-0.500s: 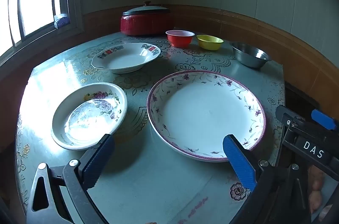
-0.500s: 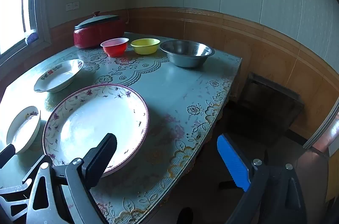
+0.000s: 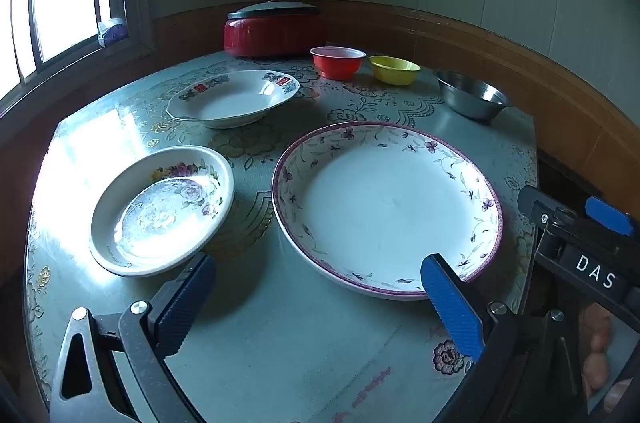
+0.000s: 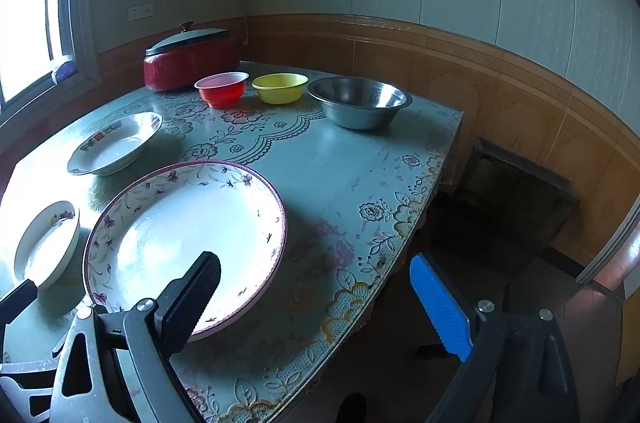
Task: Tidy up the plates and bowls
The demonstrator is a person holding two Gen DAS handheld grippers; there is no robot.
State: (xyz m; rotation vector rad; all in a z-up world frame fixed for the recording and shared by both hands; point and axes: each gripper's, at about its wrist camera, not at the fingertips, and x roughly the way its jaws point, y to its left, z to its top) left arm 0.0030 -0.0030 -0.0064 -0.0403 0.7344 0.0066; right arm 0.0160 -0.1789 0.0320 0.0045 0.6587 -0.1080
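A large white plate with a purple floral rim (image 3: 386,209) (image 4: 184,243) lies on the table nearest me. Left of it sits a small floral dish (image 3: 162,211) (image 4: 46,243). Behind is a white deep plate with red marks (image 3: 234,98) (image 4: 114,143). At the back stand a red bowl (image 3: 337,62) (image 4: 221,89), a yellow bowl (image 3: 394,69) (image 4: 280,87) and a steel bowl (image 3: 472,97) (image 4: 360,101). My left gripper (image 3: 318,273) is open and empty above the table's near edge. My right gripper (image 4: 314,281) is open and empty over the table's right edge.
A red lidded pot (image 3: 272,27) (image 4: 190,57) stands at the back by the wall. The table (image 3: 280,343) has a flowered cover and a right edge (image 4: 400,243) with a dark stool (image 4: 520,191) beyond. A window (image 3: 52,3) is at the left.
Both grippers have shifted very slightly; the scene is otherwise the same.
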